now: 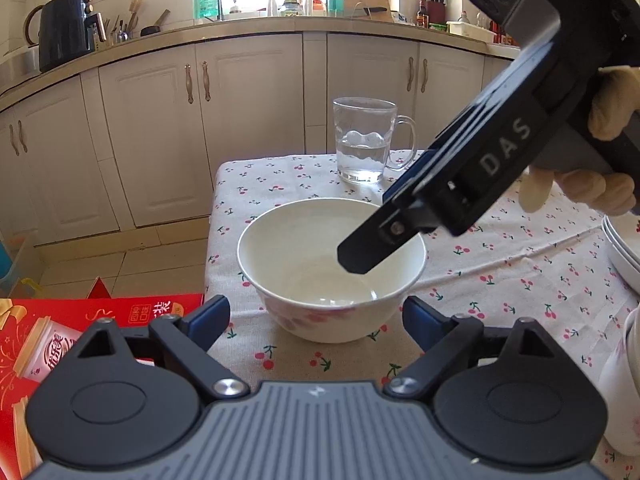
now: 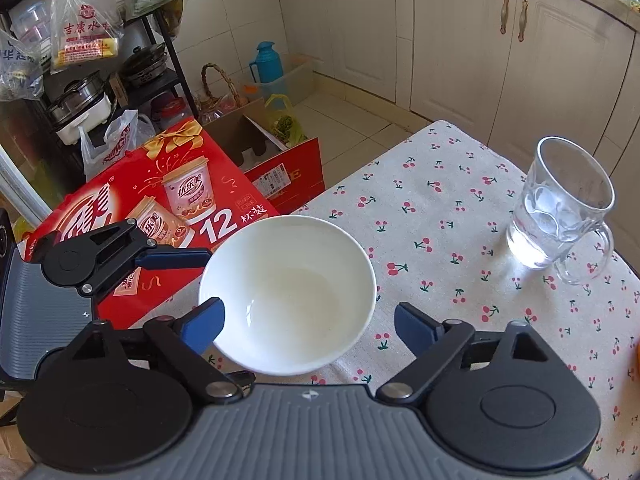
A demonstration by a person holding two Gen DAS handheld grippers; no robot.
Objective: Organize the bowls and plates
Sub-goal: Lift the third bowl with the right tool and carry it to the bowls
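Bowl point(image 2: 287, 294) sits empty on the cherry-print worktop point(image 2: 440, 216), flanked by the right gripper point(image 2: 308, 322), fingers spread and not yet pressing its rim, and the left gripper point(image 1: 316, 320), fingers wide and empty. Stacked plates point(image 1: 622, 248) wait at the far edge beside a water mug point(image 1: 366, 140); the bowl looks still unsorted.
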